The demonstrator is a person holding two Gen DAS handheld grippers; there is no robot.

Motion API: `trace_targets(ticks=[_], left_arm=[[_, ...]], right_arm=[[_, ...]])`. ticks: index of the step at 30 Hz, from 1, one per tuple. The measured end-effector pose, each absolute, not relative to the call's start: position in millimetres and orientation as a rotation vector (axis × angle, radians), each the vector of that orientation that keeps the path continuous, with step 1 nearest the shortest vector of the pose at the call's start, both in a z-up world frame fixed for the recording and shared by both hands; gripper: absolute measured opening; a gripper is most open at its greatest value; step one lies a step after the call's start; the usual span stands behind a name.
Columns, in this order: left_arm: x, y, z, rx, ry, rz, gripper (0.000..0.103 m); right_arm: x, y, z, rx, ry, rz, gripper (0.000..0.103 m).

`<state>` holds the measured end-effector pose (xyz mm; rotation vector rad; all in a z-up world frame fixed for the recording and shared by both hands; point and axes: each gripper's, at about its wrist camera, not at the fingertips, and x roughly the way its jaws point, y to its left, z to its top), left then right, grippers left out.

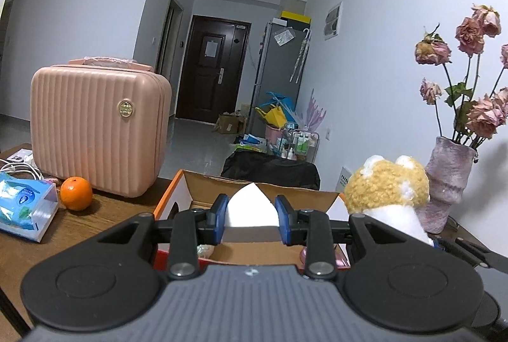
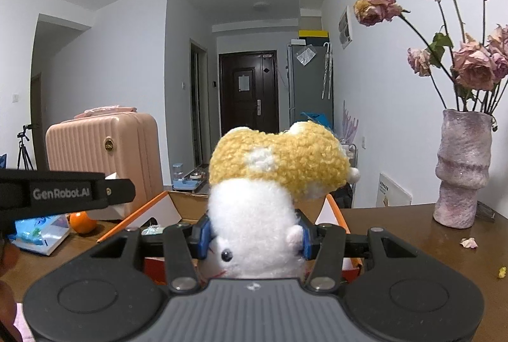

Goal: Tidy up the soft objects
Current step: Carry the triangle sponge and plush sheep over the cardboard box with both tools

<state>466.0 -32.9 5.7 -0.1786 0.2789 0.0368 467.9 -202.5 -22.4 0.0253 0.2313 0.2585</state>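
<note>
Landmark for all places: the open cardboard box (image 1: 222, 183) on the wooden table (image 1: 104, 215), orange-edged flaps up, straight ahead of both my tongs.

Pink ribbed suitcase (image 1: 95, 129): stands upright left of the box, shut. A thin pink item lies on its lid; I cannot tell what it is.

The box: interior mostly hidden behind my tongs. In the left wrist view a pale rounded thing and something pink show low inside, by the near wall. I cannot identify either. The right wrist view shows a small pale green item near the box's left flap.

Purple vase (image 2: 463, 170): right of the box, on the table, holding wilted pink roses (image 2: 473, 65). One fallen petal (image 2: 469, 243) lies on the table near its base.

Plush toy (image 2: 273, 183), yellow curly head, white body: held head-up in my right tongs (image 2: 254, 238), at the box's right side, above its near edge. The blue pads are part closed and press into the white body from both sides.

Tissue pack (image 1: 22, 208), blue: well left of the box, lying flat in front of the suitcase.

White foam piece (image 1: 250, 208), pointed top: pinched in my left tongs (image 1: 252, 219), pads pressing on both its sides, above the box's near wall.

Orange (image 1: 76, 194): between tissue pack and box, just beside the suitcase's base.
</note>
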Motion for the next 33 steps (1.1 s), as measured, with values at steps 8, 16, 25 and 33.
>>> trace_targets(ticks=[8, 16, 25, 33], left_arm=[[492, -30, 8, -0.192, 0.297, 0.059, 0.033], [518, -27, 10, -0.198, 0.325, 0.091, 0.033], [545, -20, 13, -0.213, 0.354, 0.117, 0.033], [568, -18, 11, -0.221, 0.395, 0.147, 0.033]], right_arm=[[497, -196, -25, 0.014, 0.264, 0.26, 0.049], [527, -191, -28, 0.009, 0.295, 0.249, 0.049], [558, -187, -29, 0.003, 0.343, 0.247, 0.049], [582, -178, -33, -0.01, 0.401, 0.235, 0.049]])
